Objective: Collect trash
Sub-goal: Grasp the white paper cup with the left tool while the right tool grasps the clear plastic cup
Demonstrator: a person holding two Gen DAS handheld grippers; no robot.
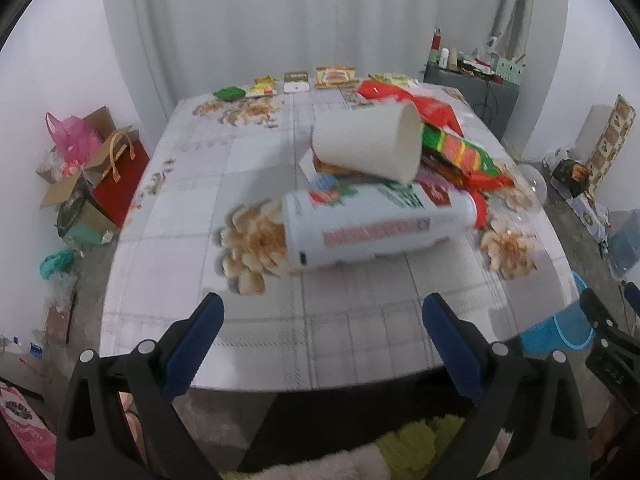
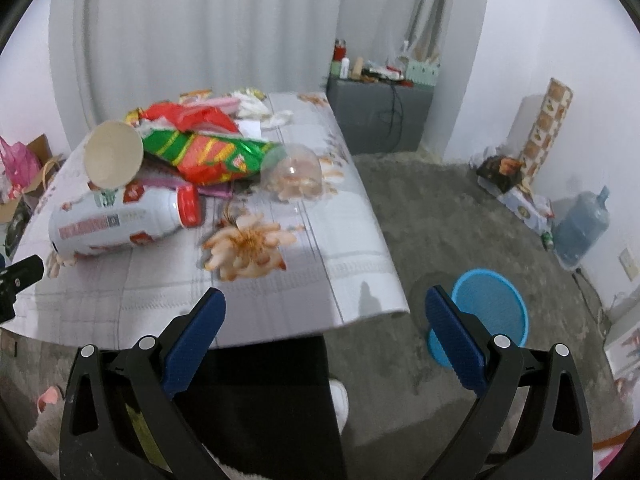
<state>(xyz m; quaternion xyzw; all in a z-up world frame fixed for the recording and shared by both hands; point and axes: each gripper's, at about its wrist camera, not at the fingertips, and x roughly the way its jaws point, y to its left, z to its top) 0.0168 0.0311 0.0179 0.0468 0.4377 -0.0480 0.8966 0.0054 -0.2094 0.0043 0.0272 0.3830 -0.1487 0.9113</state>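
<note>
A pile of trash lies on the table (image 1: pixel 256 332): a white bottle with a red cap (image 1: pixel 372 224) (image 2: pixel 120 220) on its side, a white paper cup (image 1: pixel 368 146) (image 2: pixel 114 154) tipped over on top, a green and red snack wrapper (image 1: pixel 460 152) (image 2: pixel 208 156), a red wrapper (image 1: pixel 404 98) (image 2: pixel 188 114) and a clear plastic dome lid (image 2: pixel 294 174) (image 1: pixel 534 184). My left gripper (image 1: pixel 324 308) is open just short of the bottle, holding nothing. My right gripper (image 2: pixel 324 304) is open over the table's right front corner. A blue bin (image 2: pixel 486 314) (image 1: pixel 560 330) stands on the floor to the right.
More packets (image 1: pixel 334 76) line the far table edge. The cloth (image 2: pixel 280 276) has printed flowers. A red bag and open box (image 1: pixel 100 172) sit on the floor at left. A grey cabinet (image 2: pixel 380 112), a water jug (image 2: pixel 582 226) and clutter stand at right. A person's dark trouser leg (image 2: pixel 272 400) is below.
</note>
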